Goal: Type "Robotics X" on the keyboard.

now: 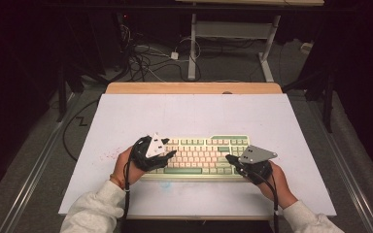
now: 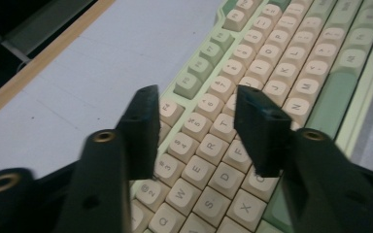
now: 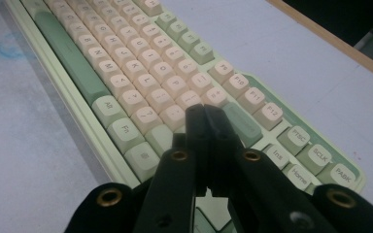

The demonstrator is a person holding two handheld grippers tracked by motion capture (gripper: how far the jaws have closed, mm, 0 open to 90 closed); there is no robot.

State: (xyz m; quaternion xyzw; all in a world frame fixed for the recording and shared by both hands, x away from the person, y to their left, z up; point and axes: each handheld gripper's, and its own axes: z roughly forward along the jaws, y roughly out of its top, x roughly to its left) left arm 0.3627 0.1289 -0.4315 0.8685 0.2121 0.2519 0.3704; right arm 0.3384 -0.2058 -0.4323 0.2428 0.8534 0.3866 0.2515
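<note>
Your sleeves enter lowest in the high view; beyond them the keyboard [image 1: 201,158] lies flat on the white tabletop [image 1: 184,114], left claw [image 1: 171,154] and right claw [image 1: 229,158] at its ends. I'd judge it rigid, fairly light, its keycaps easy to pop, so grip the frame edges. Dark room, cables on the floor behind

Left gripper view: jaws spread, nothing between, over the number keys [image 2: 194,124]

Right gripper view: jaws pressed together above the keyboard's [image 3: 141,73] right end

keyboard [image 1: 201,156]: laid on the counter [image 1: 184,111], near its front edge
left hand-held gripper [image 1: 167,154]: over keyboard's left end
right hand-held gripper [image 1: 229,158]: over its right end
</note>
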